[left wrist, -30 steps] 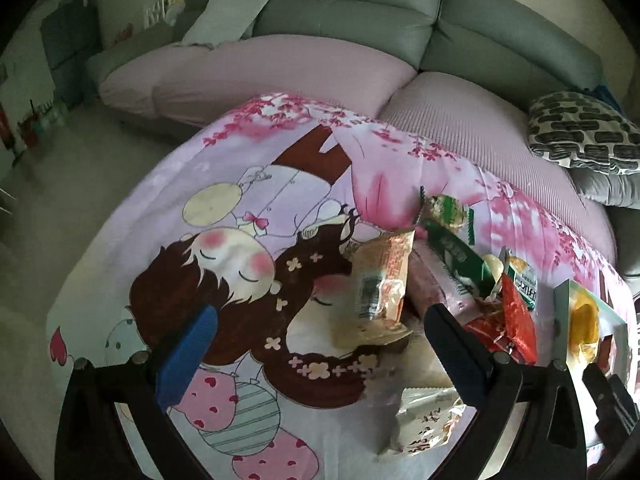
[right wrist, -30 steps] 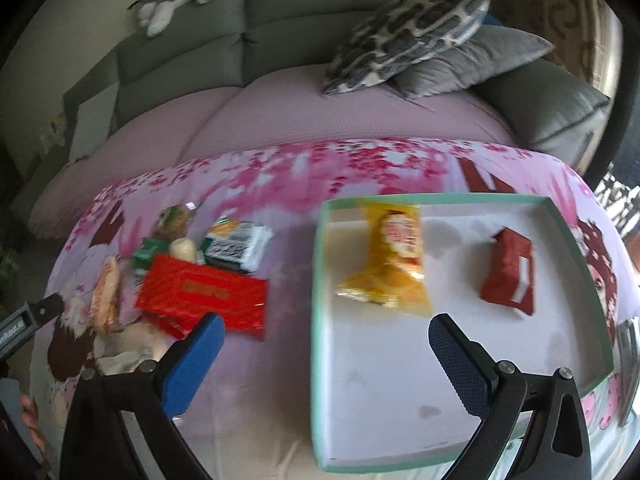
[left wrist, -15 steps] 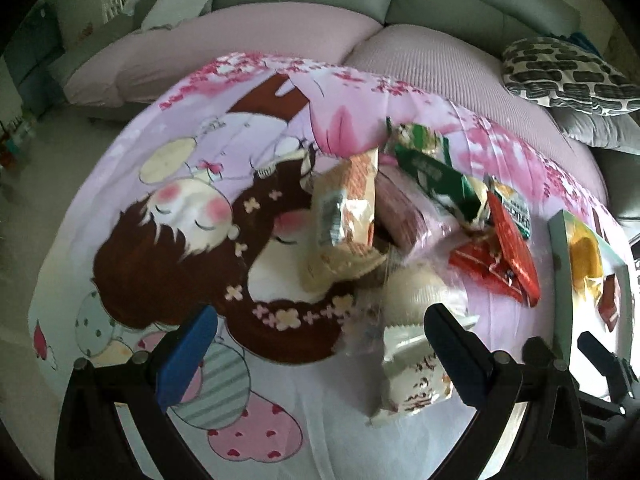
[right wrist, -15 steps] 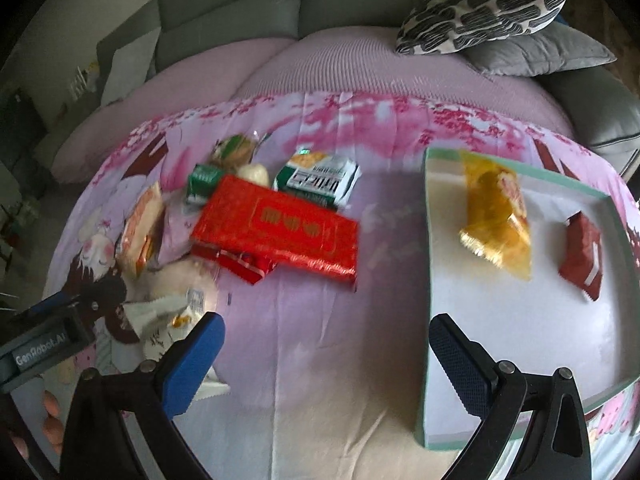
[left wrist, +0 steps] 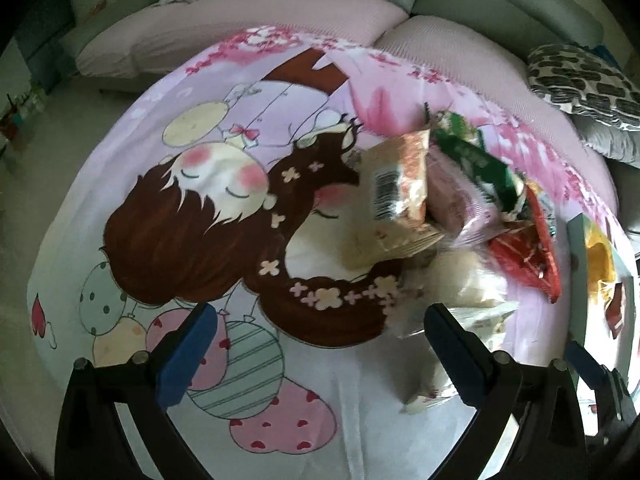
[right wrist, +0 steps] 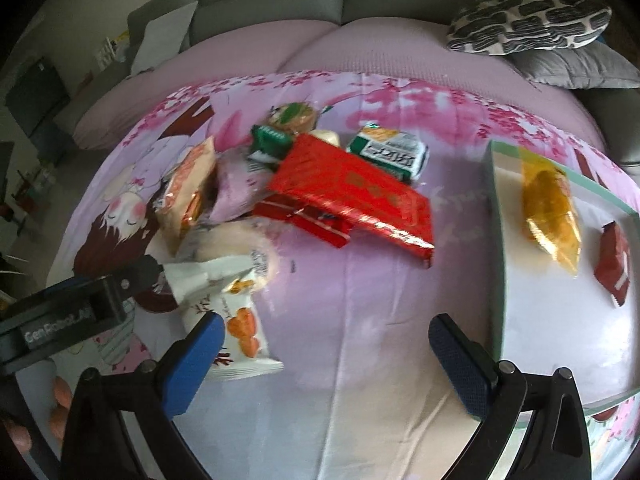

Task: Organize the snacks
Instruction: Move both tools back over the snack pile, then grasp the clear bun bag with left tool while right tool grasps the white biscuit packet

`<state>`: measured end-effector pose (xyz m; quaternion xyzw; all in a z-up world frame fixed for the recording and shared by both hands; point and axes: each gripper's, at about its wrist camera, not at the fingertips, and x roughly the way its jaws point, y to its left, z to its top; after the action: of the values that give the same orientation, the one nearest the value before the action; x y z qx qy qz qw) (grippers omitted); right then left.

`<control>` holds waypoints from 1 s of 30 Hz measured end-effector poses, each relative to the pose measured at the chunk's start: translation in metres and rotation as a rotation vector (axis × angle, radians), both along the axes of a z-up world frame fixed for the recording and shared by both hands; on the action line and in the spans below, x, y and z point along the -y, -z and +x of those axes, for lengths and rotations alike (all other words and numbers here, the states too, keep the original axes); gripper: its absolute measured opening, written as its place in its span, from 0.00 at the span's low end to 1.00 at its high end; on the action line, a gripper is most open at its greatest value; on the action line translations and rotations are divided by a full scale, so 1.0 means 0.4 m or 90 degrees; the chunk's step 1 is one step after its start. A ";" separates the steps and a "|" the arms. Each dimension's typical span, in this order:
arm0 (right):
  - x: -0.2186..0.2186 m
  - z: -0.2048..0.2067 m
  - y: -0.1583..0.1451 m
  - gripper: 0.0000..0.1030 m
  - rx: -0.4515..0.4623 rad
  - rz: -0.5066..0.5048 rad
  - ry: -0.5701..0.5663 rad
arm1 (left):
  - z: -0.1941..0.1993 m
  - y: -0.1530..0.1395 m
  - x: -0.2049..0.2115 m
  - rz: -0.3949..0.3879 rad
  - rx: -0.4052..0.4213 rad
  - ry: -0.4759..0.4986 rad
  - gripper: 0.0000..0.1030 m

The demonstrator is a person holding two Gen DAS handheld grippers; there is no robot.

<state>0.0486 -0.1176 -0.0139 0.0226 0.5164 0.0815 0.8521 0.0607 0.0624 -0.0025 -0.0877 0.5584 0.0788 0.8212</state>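
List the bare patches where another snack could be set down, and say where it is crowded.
Free: the near half of the tray, below the yellow packet and red packet; the cloth between tray and red box. Crowded: the snack pile at left.

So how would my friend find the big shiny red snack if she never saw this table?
Start at the mint-rimmed white tray on the cartoon tablecloth and look toward the snack pile beside it. The big red foil packet lies on top of that pile, at the edge nearest the tray. It is the largest flat packet there, bright red with gold print, resting across smaller red packets.
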 end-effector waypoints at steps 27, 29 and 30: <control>-0.041 0.014 0.084 0.99 -0.049 0.021 0.022 | 0.014 -0.013 -0.035 -0.007 0.009 -0.035 1.00; -0.023 0.016 0.083 0.96 -0.052 0.024 0.034 | 0.015 -0.014 -0.034 -0.008 0.008 -0.037 1.00; -0.019 0.018 0.083 0.92 -0.054 0.027 0.038 | 0.016 -0.014 -0.032 -0.008 0.008 -0.037 1.00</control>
<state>0.0559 -0.1099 -0.0471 0.0600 0.5494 0.0658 0.8308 0.0669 0.0753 0.0032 -0.1098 0.5509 0.0986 0.8214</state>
